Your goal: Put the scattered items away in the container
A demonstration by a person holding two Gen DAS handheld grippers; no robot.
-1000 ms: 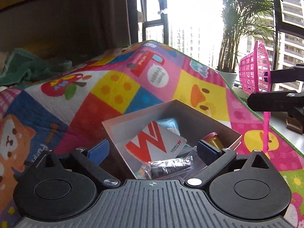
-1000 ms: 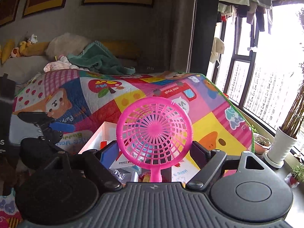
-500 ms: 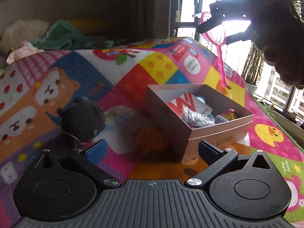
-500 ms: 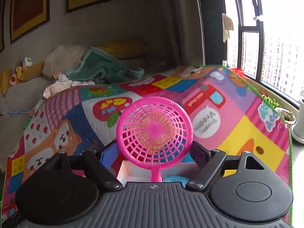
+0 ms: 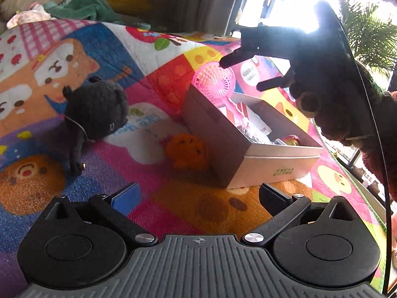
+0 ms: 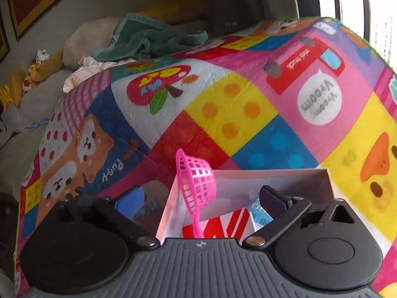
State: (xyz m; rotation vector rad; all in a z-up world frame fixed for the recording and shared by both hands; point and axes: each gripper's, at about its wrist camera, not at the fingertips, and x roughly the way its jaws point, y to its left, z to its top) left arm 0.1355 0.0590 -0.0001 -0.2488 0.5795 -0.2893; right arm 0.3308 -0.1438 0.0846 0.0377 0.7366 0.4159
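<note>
An open cardboard box point(image 5: 235, 146) sits on the colourful play mat and shows in the right wrist view point(image 6: 248, 181) too. A pink toy sieve point(image 6: 197, 191) leans in the box's far-left corner; it also shows in the left wrist view point(image 5: 215, 82). My right gripper point(image 6: 201, 200) is open above the box, its jaws apart from the sieve; it appears in the left wrist view point(image 5: 248, 72). My left gripper point(image 5: 198, 195) is open and empty, low over the mat in front of the box. A black plush point(image 5: 95, 110) and an orange plush point(image 5: 187, 151) lie left of the box.
Inside the box lie a red-and-white packet point(image 6: 215, 226), a clear bag point(image 5: 253, 132) and other small items. Cushions and a green cloth point(image 6: 148, 37) lie past the mat's far edge. A window and a plant point(image 5: 367, 32) are to the right.
The right gripper came down over the box and opened, letting go of the pink sieve, which now leans in the box. The left gripper drew back from the box and turned left.
</note>
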